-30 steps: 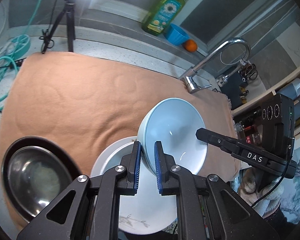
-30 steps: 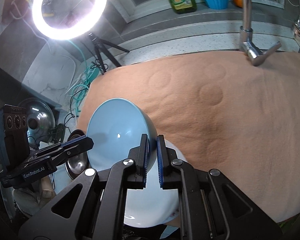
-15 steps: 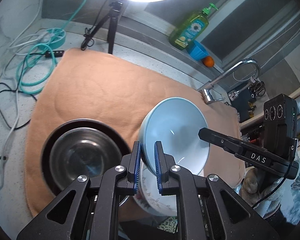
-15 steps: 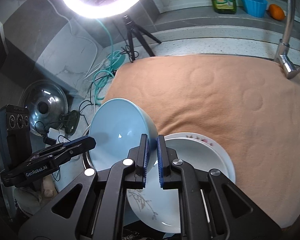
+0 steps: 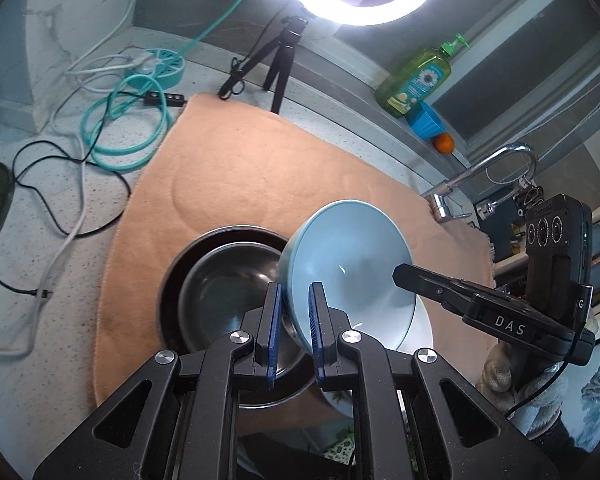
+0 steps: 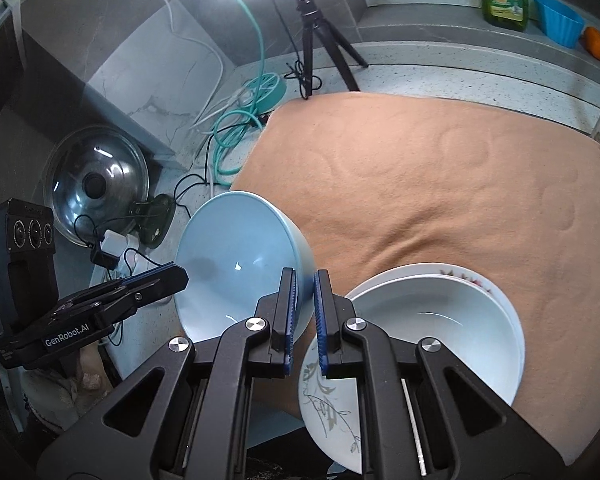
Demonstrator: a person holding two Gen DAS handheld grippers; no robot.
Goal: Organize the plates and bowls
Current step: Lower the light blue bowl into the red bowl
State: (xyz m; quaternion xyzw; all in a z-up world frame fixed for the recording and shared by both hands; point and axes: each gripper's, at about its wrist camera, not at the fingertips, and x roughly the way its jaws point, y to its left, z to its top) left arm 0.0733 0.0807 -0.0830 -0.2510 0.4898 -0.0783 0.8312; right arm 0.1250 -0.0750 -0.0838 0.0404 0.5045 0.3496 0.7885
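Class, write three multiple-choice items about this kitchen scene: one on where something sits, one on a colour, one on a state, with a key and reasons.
1. Where does the steel bowl sit?
A. Inside a dark pan
B. On the windowsill
C. On the white plate

2. What colour is the held bowl?
A. Red
B. Light blue
C. Black

3. How is that bowl held?
A. By the left gripper alone
B. By the right gripper alone
C. By both

Key: 1 A, the dark pan rings it; 2 B, pale blue throughout; 3 C, each gripper's fingers pinch its rim.
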